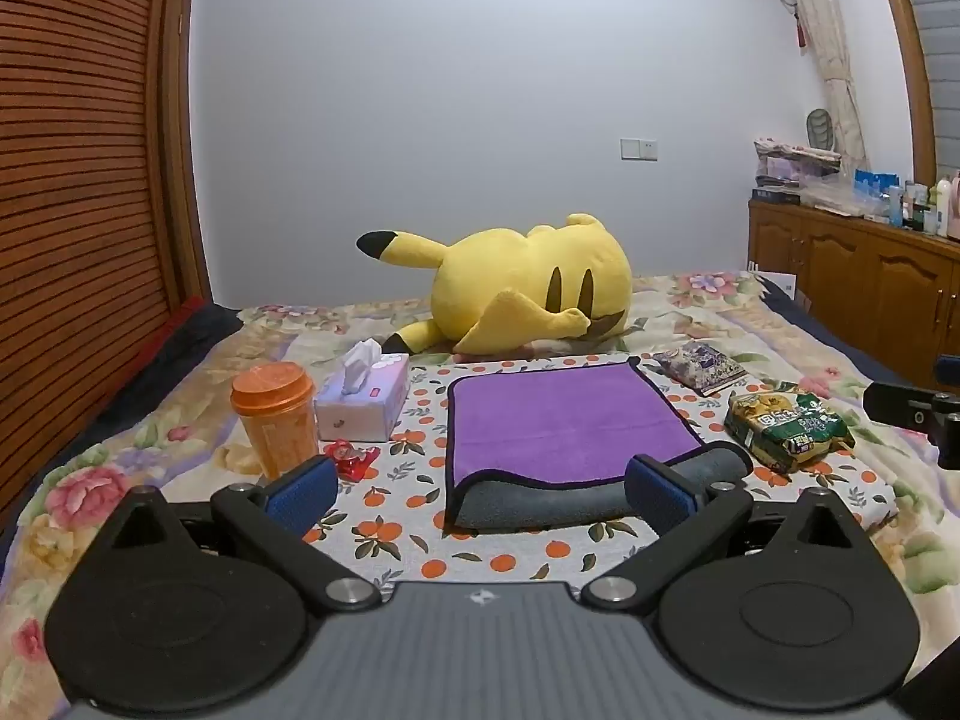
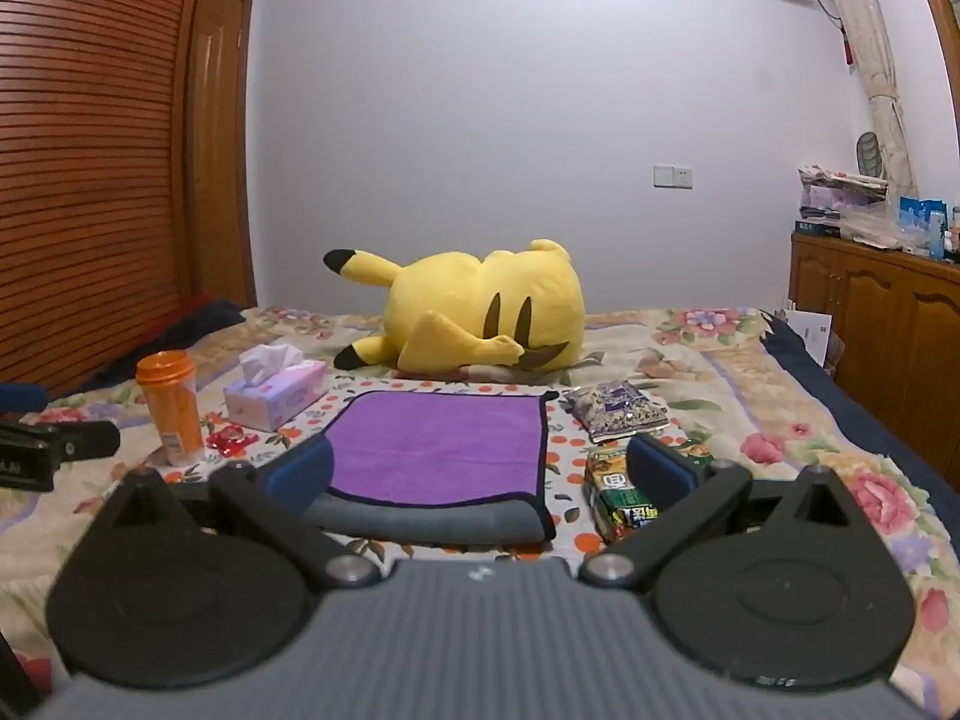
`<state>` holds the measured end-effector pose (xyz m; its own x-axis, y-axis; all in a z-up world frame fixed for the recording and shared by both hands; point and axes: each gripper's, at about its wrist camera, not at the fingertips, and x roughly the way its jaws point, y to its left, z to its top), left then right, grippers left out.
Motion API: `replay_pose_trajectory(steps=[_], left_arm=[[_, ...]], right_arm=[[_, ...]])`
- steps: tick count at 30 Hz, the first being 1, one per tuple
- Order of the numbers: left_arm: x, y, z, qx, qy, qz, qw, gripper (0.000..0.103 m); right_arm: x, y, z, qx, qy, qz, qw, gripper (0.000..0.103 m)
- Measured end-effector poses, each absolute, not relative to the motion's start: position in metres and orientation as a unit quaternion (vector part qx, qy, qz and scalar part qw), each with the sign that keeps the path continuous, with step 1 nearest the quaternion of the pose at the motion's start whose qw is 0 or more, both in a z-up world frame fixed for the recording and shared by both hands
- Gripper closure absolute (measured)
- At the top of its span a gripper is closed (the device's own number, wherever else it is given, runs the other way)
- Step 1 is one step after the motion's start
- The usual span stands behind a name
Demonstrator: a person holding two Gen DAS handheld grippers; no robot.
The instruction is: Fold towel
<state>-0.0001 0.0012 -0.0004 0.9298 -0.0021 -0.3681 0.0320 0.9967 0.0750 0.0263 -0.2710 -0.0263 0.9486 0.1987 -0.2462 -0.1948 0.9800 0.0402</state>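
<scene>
A purple towel point(image 1: 558, 420) with a grey underside lies flat on a fruit-print cloth on the bed; its near edge is curled up into a grey roll point(image 1: 540, 501). It also shows in the right wrist view point(image 2: 438, 441). My left gripper point(image 1: 480, 489) is open and empty, hovering just before the towel's near edge. My right gripper point(image 2: 480, 471) is open and empty, before the towel's near right part. The right gripper's body shows at the right edge of the left view point(image 1: 918, 414).
An orange cup point(image 1: 276, 414), a tissue box point(image 1: 363, 399) and a red wrapper point(image 1: 351, 456) sit left of the towel. A green snack pack point(image 1: 786, 429) and a purple packet point(image 1: 699, 366) sit right. A yellow plush toy point(image 1: 528, 288) lies behind. A wooden cabinet point(image 1: 870, 282) stands at right.
</scene>
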Motion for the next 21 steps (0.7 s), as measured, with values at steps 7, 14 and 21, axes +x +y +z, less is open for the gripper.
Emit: replay_pose_trajectory(steps=[7,14,21], left_arm=[[0.0000,0.0028,0.0010,0.040,0.186,-0.008,0.982,0.000],[-0.0002,0.0024,0.0010,0.040,0.186,-0.008,0.982,0.000],[-0.0003,0.0026,0.0012,0.041,0.186,-0.007,0.982,0.000]], right_arm=[[0.0257,-0.2721,-0.0266,0.007,0.125,0.100,0.987,0.000],[0.0260,-0.2722,-0.0271,0.007,0.125,0.100,0.987,0.000],[0.0260,-0.2719,-0.0267,0.007,0.125,0.099,0.987,0.000]])
